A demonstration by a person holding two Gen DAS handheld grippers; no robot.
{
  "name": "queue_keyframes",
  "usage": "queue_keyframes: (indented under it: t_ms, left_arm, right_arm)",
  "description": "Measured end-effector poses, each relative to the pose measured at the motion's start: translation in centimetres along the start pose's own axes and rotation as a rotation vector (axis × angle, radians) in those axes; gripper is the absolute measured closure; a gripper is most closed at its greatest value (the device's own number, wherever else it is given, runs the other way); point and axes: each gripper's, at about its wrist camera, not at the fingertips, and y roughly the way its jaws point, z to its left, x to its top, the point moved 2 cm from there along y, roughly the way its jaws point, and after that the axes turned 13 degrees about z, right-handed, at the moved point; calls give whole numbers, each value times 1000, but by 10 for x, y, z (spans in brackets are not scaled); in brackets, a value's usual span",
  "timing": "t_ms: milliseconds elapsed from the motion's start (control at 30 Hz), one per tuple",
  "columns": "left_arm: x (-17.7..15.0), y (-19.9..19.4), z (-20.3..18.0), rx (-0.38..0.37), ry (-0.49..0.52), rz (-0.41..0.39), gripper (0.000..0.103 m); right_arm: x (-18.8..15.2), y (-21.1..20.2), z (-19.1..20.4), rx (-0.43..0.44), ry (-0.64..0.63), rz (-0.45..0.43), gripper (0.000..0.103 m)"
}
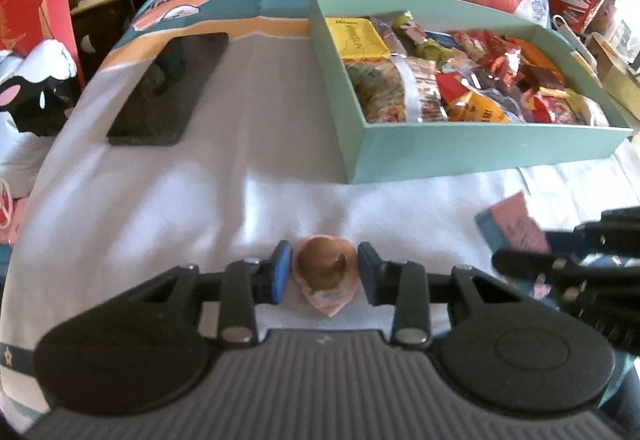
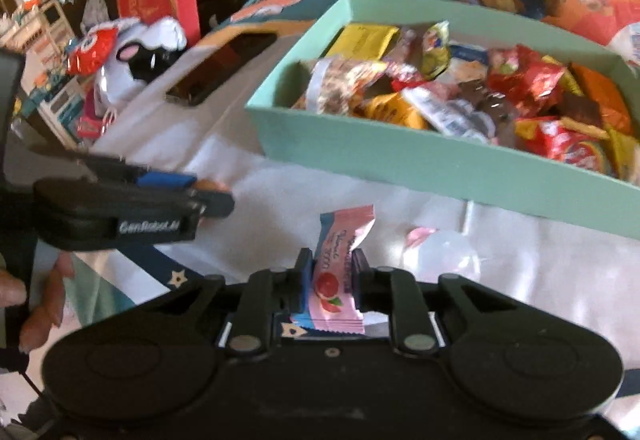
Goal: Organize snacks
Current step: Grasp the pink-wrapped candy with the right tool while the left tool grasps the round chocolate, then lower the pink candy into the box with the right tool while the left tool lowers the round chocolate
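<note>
Between the blue pads of the left gripper [image 1: 324, 274] sits a small brown pastry in clear wrap [image 1: 325, 274], low over the white surface [image 1: 180, 199]; whether the pads press it I cannot tell; it looks soft and light, likely to crush, so a gentle hold across its middle suits. The right gripper [image 2: 331, 280] pinches a pink sachet with a grapefruit print [image 2: 340, 272] at its lower half; it appears thin, floppy and slick, its upper end flapping free. At one o'clock lies the mint-green box [image 1: 492, 147], already heaped with bright wrapped snacks [image 1: 480, 79]; a dark phone [image 1: 170, 87] rests at eleven o'clock.
</note>
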Motion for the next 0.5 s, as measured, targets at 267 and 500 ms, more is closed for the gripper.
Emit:
queue_keyframes:
  t_ms: [267, 500]
  left_arm:
    - [1, -27, -21, -76, 31, -13, 68]
    - [36, -52, -46, -105, 71, -87, 68]
  right_arm:
    - [-8, -36, -44, 43, 168, -84, 84]
    - [-2, -58, -83, 45, 270, -160, 84]
